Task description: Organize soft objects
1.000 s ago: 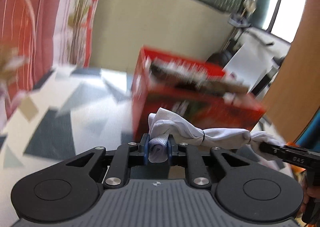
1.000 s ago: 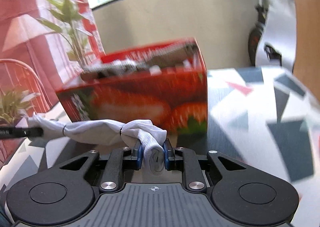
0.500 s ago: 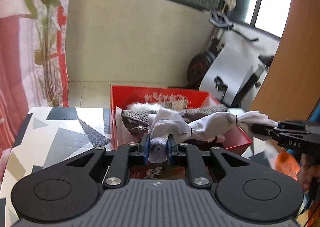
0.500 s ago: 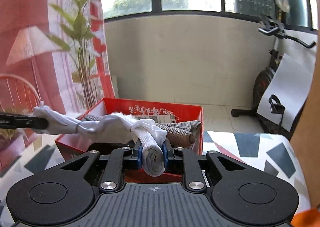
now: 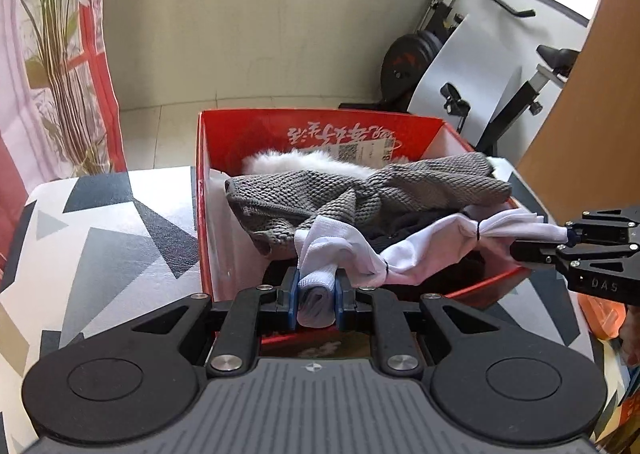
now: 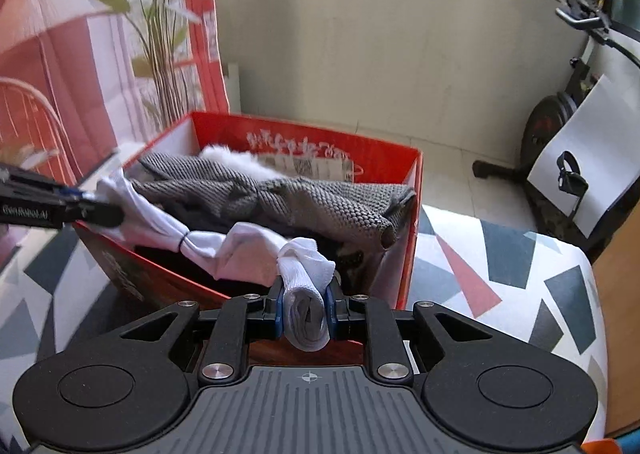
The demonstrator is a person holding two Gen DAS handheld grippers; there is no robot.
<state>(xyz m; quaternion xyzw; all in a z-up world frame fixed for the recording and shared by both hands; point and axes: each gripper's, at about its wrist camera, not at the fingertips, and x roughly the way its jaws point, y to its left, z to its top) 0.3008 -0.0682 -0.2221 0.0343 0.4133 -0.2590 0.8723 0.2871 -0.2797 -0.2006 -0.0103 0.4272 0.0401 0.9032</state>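
A white sock bundle (image 5: 424,250), tied with black bands, hangs stretched between both grippers over the red box (image 5: 320,133). My left gripper (image 5: 316,290) is shut on one end of it. My right gripper (image 6: 306,304) is shut on the other end (image 6: 304,274); it shows at the right edge of the left wrist view (image 5: 568,238). The box (image 6: 412,221) holds a grey knit garment (image 5: 360,193), a white fluffy item (image 5: 296,161) and dark cloth under the socks. The socks sag just above the box contents (image 6: 224,250).
The box stands on a table with a geometric patterned cloth (image 5: 100,238). A plant (image 6: 160,33) and red-white curtain stand at the left. An exercise bike (image 5: 460,65) and a wooden panel (image 5: 592,113) are at the right. An orange item (image 5: 604,318) lies at the right edge.
Both grippers rose and carried the sock bundle from in front of the box to above its open top, now tilted down looking into it. The bundle now sags lower.
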